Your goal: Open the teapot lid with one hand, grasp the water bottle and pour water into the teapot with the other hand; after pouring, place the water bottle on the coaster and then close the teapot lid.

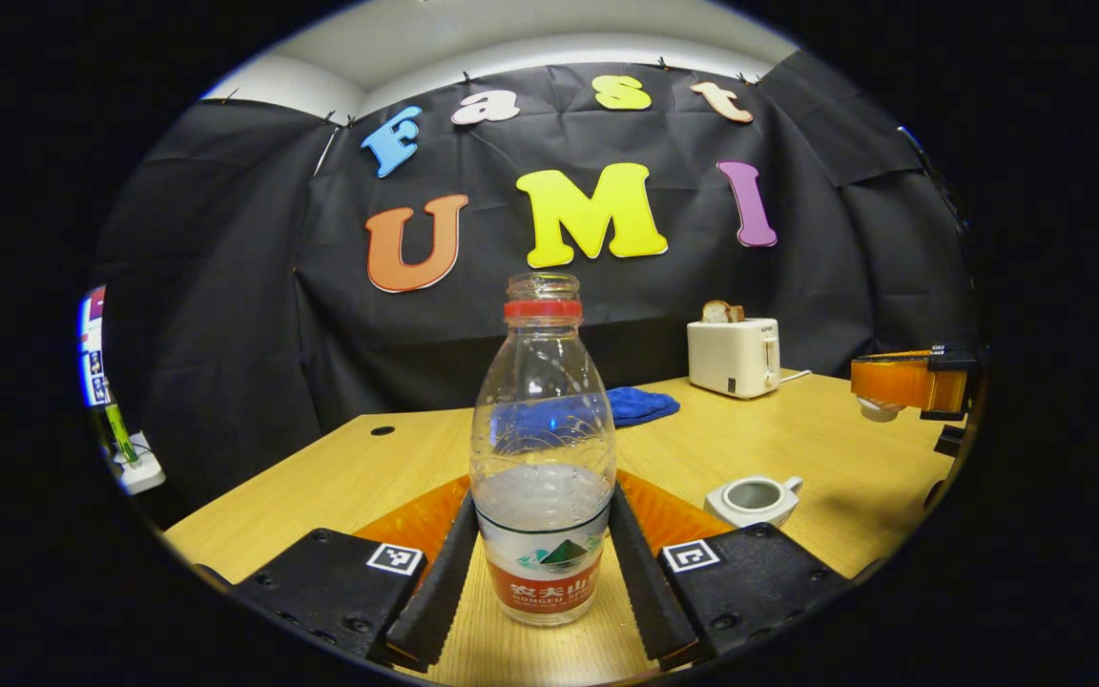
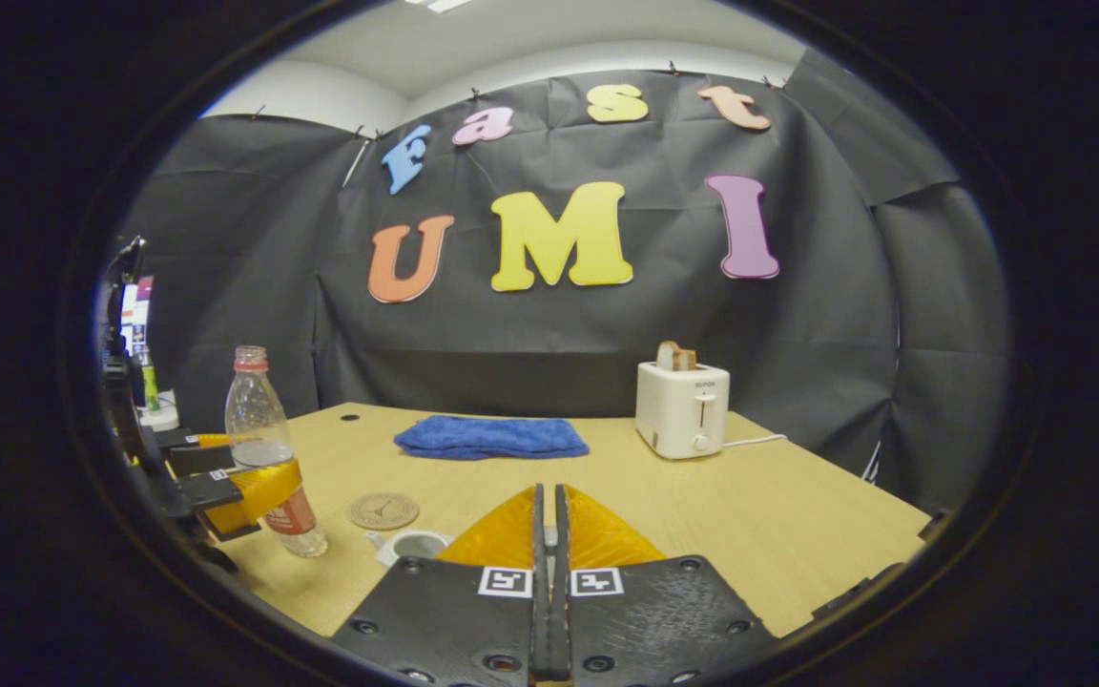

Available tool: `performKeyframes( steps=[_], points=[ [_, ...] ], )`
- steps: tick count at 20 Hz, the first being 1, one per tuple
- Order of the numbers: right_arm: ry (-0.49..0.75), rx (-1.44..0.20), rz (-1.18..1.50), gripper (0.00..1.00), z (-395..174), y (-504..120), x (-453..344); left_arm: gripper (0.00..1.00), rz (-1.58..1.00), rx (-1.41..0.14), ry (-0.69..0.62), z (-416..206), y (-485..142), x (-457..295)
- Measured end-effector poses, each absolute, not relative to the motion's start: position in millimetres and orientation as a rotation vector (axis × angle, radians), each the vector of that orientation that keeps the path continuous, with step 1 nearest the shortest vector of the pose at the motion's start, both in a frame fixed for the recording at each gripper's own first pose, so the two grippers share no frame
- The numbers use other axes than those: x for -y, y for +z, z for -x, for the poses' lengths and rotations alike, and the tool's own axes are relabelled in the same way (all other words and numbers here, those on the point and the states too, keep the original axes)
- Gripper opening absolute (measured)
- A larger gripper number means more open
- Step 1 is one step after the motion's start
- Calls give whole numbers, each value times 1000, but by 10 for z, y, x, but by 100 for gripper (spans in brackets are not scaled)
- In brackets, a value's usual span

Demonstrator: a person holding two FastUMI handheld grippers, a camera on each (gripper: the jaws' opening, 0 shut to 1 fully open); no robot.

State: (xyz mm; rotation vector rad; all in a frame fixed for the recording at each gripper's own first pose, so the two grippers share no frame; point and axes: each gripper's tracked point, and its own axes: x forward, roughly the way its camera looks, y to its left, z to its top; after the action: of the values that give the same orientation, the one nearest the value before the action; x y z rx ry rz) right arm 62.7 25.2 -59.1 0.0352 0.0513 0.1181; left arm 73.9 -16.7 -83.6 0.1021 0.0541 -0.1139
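In the left gripper view, the left gripper point(image 1: 542, 563) has its two fingers pressed against either side of the water bottle point(image 1: 542, 458), pinching it low on its body around the label. The bottle stands upright on the table point(image 1: 321, 487), uncapped, with a red ring at its neck and water filling roughly its lower half. To the right of the bottle, a little farther back, sits the white teapot point(image 1: 755, 499) with its top open. Behind the bottle lies a blue cloth point(image 1: 640, 405), and farther right of that stands a white toaster point(image 1: 733, 356) with a slice of bread in it. The right gripper point(image 1: 907, 385) appears well to the right of the bottle, raised above the table, with a small white thing at its underside.

In the right gripper view, the right gripper point(image 2: 549, 534) has its fingers pressed together; what, if anything, is between them I cannot tell. The bottle point(image 2: 268, 448) stands far left, held by the left gripper point(image 2: 254, 489). Just right of the bottle lies the round coaster point(image 2: 383, 510), and the teapot point(image 2: 411, 545) sits near it, lid off.
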Motion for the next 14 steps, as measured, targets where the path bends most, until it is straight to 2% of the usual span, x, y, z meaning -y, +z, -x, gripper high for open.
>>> performKeyframes(
  steps=[9, 14],
  points=[
    [95, -72, -30, 0, -672, -585, -41, 75, -440, -171, -85, -751, -845, 145],
    [72, -79, -10, 0, -634, -541, 134, 74, -741, -205, -59, -786, -917, 92]
  ],
)
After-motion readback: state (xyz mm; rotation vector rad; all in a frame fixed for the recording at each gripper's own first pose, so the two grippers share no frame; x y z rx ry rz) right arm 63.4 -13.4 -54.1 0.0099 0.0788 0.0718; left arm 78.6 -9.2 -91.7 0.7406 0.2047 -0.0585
